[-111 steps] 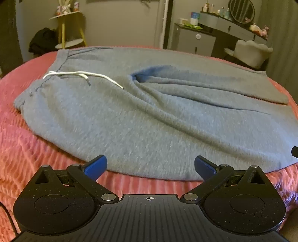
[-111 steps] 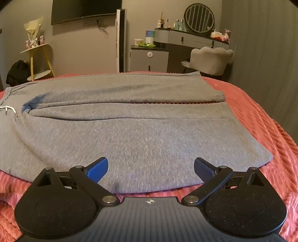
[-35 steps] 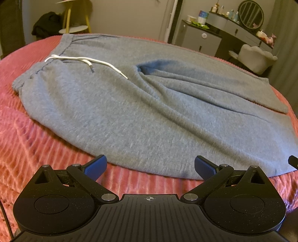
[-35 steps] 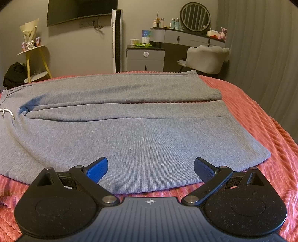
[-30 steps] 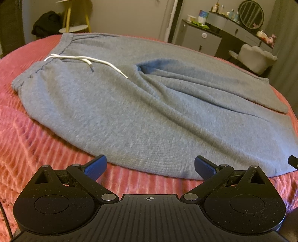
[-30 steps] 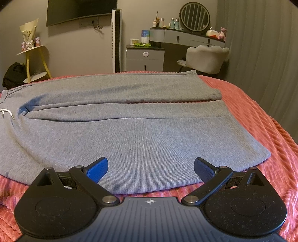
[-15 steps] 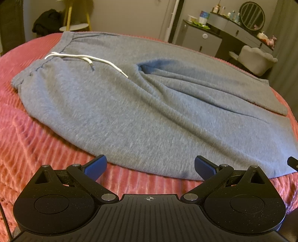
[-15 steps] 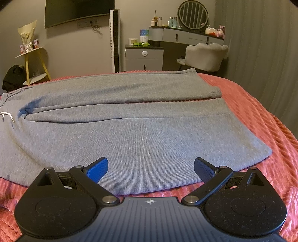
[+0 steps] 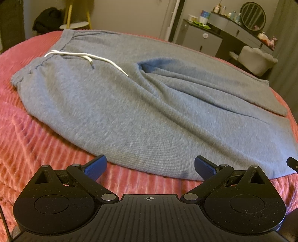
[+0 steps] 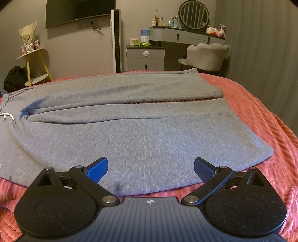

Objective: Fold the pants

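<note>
Across the bed [image 9: 33,141], on a pink ribbed blanket [image 10: 264,119], lie grey sweatpants [image 9: 149,111], spread flat & unfolded. Waistband sits at the left, w/ a white drawstring [image 9: 87,56] trailing over the front; both legs run out to the right, side by side, hems toward the right edge of the bed. Far leg lies just behind the near one, a thin strip of blanket showing between them near the hems in the right wrist view. A few soft creases fan out from the crotch.

Left tongs [image 9: 150,167] hang over the near edge of the pants, waist/thigh end, blue pads [image 9: 95,166] wide apart, nothing between them. Right tongs [image 10: 150,168] hover over the near leg's lower part [image 10: 149,141], also spread wide, empty. Can't tell whether either set touches the fabric; both look just above it.

Bkgd: grey vanity [image 10: 188,35] w/ round mirror [image 10: 193,15] & bottles, pale scalloped chair [image 10: 206,55], small grey cabinet [image 10: 145,57], yellow-legged side table [image 10: 35,61] w/ a wrapped bouquet [image 10: 28,37], wall TV [image 10: 78,11], dark bag [image 10: 14,78] on the floor, grey curtain [image 10: 264,46] at right.
</note>
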Action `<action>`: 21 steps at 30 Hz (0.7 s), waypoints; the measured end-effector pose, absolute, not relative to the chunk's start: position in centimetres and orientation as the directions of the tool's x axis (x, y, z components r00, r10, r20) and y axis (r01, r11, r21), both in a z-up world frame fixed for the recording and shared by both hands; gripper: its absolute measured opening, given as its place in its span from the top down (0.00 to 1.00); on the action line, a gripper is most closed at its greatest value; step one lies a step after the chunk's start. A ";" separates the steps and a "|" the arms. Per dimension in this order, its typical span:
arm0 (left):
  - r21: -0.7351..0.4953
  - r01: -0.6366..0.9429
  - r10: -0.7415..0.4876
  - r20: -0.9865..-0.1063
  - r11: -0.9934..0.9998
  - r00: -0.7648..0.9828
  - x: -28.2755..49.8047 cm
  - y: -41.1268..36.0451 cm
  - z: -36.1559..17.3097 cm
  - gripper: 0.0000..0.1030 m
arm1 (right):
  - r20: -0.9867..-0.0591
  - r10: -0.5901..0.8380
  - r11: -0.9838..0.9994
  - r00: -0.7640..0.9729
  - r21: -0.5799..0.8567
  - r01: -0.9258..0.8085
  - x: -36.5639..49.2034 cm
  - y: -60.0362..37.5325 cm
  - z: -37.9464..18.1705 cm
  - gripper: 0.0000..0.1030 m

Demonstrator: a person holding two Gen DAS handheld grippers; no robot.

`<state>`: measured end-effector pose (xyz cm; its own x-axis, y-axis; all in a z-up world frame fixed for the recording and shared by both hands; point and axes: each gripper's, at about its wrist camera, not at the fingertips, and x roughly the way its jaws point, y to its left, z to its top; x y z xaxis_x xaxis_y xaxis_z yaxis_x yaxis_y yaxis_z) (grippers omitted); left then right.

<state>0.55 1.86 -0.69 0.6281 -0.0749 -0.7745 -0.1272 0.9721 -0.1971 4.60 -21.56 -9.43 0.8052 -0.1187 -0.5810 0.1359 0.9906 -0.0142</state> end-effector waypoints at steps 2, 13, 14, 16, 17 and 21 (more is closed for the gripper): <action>-0.198 -0.130 -0.074 -0.774 0.972 0.629 0.5 1.9 -0.7 0.00 | -0.582 -0.112 0.991 0.805 -0.005 0.134 4.6 -21.7 -9.4 0.04; -0.205 -0.168 -0.034 -0.724 0.964 0.689 2.2 2.2 0.3 0.00 | -0.601 -0.016 0.975 0.799 0.168 0.145 8.3 -24.2 -10.5 0.04; -0.183 -0.179 -0.006 -0.715 0.967 0.699 2.9 2.1 0.5 0.00 | -0.634 -0.015 0.972 0.773 0.172 0.160 9.4 -24.5 -11.0 0.04; -0.149 -0.211 0.050 -0.694 0.966 0.719 4.7 2.3 1.1 0.00 | -0.691 0.019 0.959 0.722 0.218 0.183 11.5 -25.5 -12.4 0.04; -0.149 -0.228 0.068 -0.680 0.962 0.730 5.4 2.4 1.3 0.00 | -0.708 0.034 0.948 0.705 0.246 0.200 12.2 -26.0 -13.0 0.04; -0.207 -0.331 0.138 -0.620 0.921 0.772 9.4 4.2 1.6 0.00 | -0.746 0.070 0.941 0.662 0.270 0.205 13.8 -27.1 -13.8 0.04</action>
